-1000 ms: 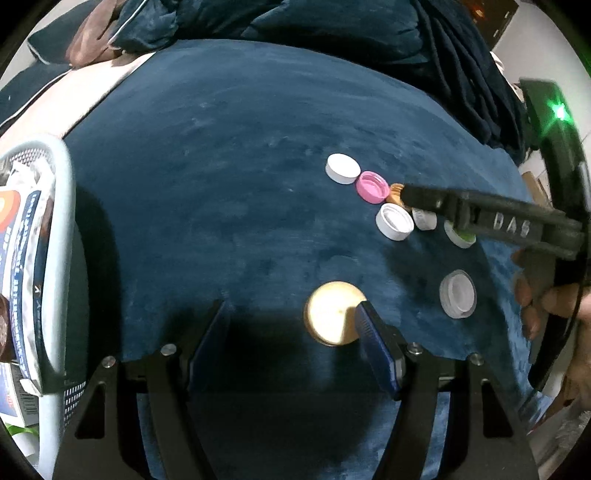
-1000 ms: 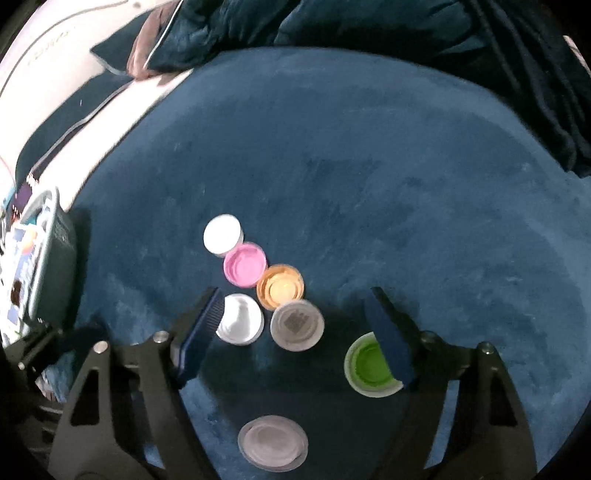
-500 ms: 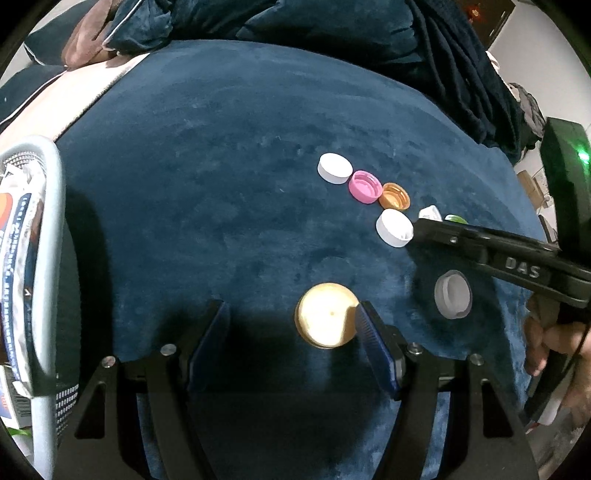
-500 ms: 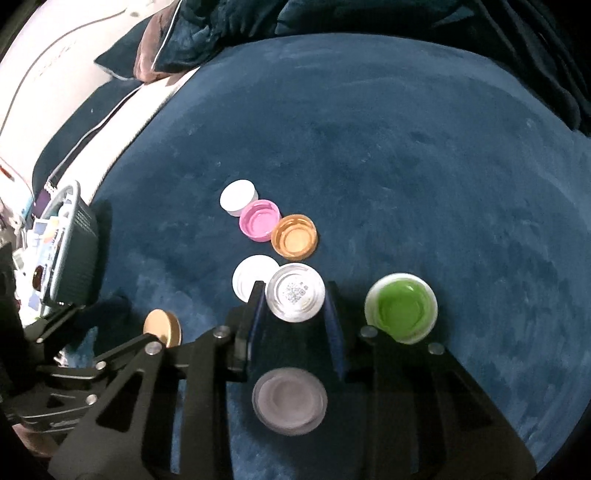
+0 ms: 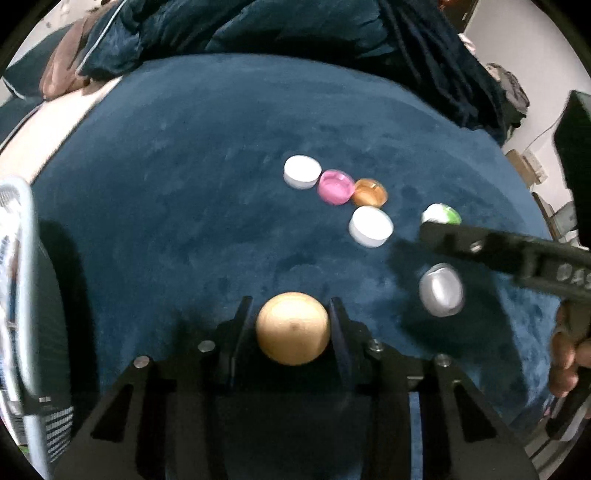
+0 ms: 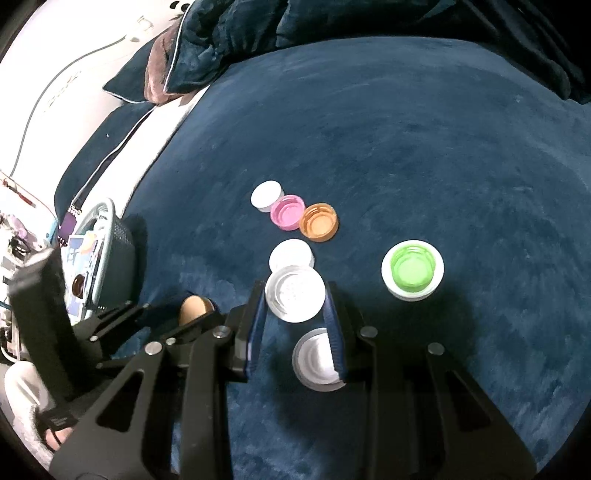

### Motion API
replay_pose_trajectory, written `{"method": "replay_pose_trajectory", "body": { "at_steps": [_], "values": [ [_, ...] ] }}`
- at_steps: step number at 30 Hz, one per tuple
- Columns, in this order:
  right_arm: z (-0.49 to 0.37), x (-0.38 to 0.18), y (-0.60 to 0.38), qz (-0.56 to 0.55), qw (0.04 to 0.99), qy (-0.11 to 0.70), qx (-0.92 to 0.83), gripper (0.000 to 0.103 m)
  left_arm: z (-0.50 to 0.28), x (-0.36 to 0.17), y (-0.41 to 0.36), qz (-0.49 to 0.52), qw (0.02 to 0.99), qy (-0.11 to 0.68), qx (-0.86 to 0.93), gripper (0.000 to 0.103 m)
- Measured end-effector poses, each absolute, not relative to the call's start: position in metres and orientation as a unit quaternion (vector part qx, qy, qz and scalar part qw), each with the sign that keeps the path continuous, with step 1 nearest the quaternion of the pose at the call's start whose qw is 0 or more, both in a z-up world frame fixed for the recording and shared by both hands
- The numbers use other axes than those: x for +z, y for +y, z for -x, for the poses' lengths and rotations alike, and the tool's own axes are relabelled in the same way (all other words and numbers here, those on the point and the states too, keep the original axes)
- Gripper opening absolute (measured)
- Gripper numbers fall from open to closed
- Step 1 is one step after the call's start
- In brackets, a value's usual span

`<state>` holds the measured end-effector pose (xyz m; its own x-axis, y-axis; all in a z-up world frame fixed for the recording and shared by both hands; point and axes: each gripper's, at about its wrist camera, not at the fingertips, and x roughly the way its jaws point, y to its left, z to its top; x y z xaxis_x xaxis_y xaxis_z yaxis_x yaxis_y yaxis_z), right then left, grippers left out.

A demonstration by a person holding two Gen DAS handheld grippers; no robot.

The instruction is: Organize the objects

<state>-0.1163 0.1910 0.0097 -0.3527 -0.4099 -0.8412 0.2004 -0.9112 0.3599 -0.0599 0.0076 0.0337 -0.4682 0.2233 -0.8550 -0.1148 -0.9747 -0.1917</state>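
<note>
The left gripper (image 5: 292, 328) is narrowed onto a gold cap (image 5: 293, 328), one finger pressed against each side of it; the cap is round, smooth and tan-gold, top side toward the camera. The right gripper (image 6: 295, 314) is likewise drawn in on a clear cap (image 6: 295, 293), a translucent white disc with a raised rim, pinched between its blue-lined fingers (image 6: 256, 325).

Taking the clear cap as the landmark: just behind and below it, partly covered by the right finger, a grey-white cap (image 6: 317, 363) lies open side up on the blue velvet surface (image 6: 406, 129). Just beyond it sits a white cap (image 6: 291, 254), closed side up, so near that the two overlap in the right wrist view. To its right, well apart, stands a green cap (image 6: 412, 270) inside a white ring. Farther beyond runs a short touching row: another white cap (image 6: 266, 194), a pink cap (image 6: 288, 212) and an orange cap (image 6: 318, 222), the last two open side up.

Past that row the velvet stretches wide and bare up to dark bedding (image 6: 332, 22). To the left of the landmark, beyond the left gripper, a mesh basket (image 6: 107, 236) stands at the surface's edge.
</note>
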Motion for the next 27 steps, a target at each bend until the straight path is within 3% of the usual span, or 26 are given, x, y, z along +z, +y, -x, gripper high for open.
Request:
{"method": "replay_pose_trajectory", "body": {
  "at_steps": [14,27],
  "values": [
    [0.104,0.047,0.146,-0.504,0.244,-0.089,-0.823,0.031,0.026,0.11,-0.035,0.45,0.067,-0.067,0.888,0.041],
    [0.094,0.084,0.032,-0.479,0.356,-0.068,-0.799,0.031,-0.011,0.159,-0.176,0.391,-0.055,-0.157,0.905,0.041]
  ]
}}
